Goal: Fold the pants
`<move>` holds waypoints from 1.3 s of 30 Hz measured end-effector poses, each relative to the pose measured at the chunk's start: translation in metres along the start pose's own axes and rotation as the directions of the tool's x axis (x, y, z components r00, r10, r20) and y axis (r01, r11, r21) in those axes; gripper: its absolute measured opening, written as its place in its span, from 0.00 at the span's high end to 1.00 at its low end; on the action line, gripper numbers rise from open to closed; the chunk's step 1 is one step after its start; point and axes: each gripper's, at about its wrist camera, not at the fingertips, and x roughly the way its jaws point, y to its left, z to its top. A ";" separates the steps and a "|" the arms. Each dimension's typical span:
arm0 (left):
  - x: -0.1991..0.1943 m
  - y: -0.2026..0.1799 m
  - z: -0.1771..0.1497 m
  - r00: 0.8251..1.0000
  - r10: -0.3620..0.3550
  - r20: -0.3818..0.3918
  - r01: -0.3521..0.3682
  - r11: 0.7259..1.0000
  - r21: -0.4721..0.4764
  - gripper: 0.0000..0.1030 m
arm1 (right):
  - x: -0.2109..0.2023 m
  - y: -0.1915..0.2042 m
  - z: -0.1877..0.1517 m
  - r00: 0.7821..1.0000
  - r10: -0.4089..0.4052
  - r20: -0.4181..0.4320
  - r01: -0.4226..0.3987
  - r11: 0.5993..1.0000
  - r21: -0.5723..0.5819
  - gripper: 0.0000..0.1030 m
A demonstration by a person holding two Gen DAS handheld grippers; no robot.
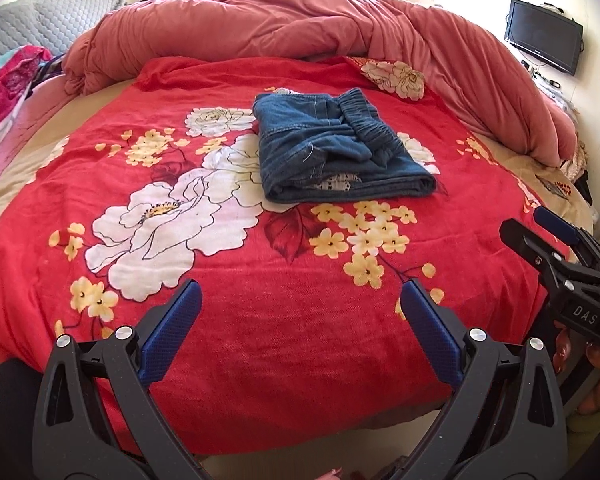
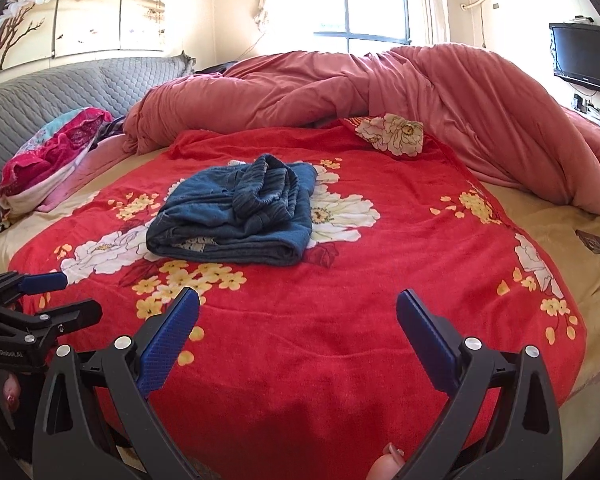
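A pair of blue denim pants [image 1: 332,152] lies folded into a thick rectangle on the red floral blanket [image 1: 236,320], its elastic waistband bunched on top. The right wrist view shows the same folded pants [image 2: 236,216] left of centre. My left gripper [image 1: 300,292] hangs open over the blanket's near part, well short of the pants, with nothing between its blue pads. Likewise open and holding nothing, my right gripper [image 2: 298,300] hovers near the bed's front edge. Each gripper appears at the side of the other's view: the right one [image 1: 540,224] and the left one [image 2: 66,292].
A bunched pink duvet [image 1: 300,28] runs along the far side of the bed. Coloured cloths [image 2: 52,152] lie at the left by a grey quilted headboard [image 2: 60,92]. A wall television [image 1: 544,36] hangs at the right. A window [image 2: 360,4] is behind the bed.
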 end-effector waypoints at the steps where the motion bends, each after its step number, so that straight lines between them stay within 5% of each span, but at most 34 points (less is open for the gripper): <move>1: 0.002 0.001 0.000 1.000 0.002 -0.005 -0.002 1.000 -0.004 0.09 | 0.001 0.000 -0.002 1.000 -0.003 -0.004 0.003 1.000 -0.001 0.05; 39: 0.011 0.009 -0.001 1.000 0.023 -0.019 -0.024 0.999 -0.045 0.09 | 0.021 -0.003 -0.010 0.999 0.010 -0.049 -0.009 1.000 0.009 0.05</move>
